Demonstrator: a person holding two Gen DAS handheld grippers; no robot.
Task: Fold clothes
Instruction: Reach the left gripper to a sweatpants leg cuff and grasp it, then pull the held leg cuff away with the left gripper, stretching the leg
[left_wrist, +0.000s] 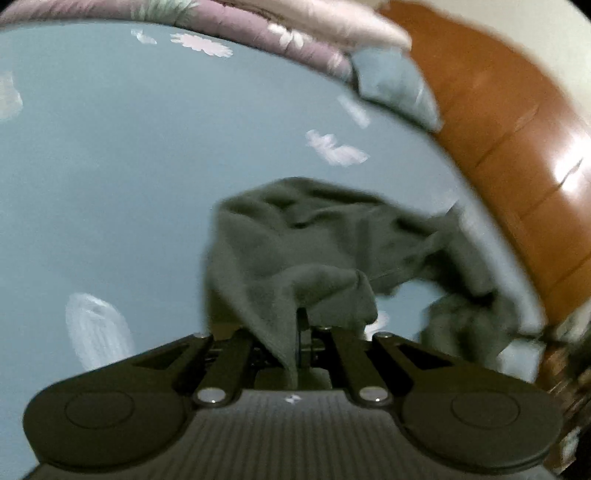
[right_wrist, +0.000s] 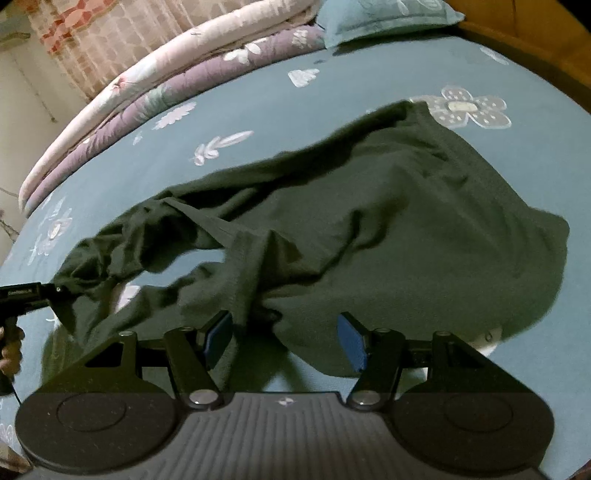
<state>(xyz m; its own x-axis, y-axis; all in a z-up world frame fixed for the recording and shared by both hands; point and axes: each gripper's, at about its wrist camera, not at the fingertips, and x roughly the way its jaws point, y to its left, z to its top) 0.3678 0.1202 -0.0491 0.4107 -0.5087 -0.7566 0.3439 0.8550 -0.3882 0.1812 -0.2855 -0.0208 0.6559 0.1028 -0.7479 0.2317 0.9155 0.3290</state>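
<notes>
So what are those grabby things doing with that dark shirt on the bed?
A person is folding clothes with a gripper in each hand. The left gripper is shut on a bunched bit of the dark green garment, at the end that narrows like a sleeve. The right gripper is open, its blue pads on either side of the garment's near edge, not pinching. The rest lies crumpled on the blue flowered bedsheet.

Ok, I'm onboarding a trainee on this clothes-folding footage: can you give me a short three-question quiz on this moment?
1. True or false: the left gripper is shut on the dark green garment.
2. The right gripper is: A) open, B) shut on cloth, C) out of view?
3. What surface does the garment lie on?

Key: 1 true. 2 A. 3 the blue flowered bedsheet.
</notes>
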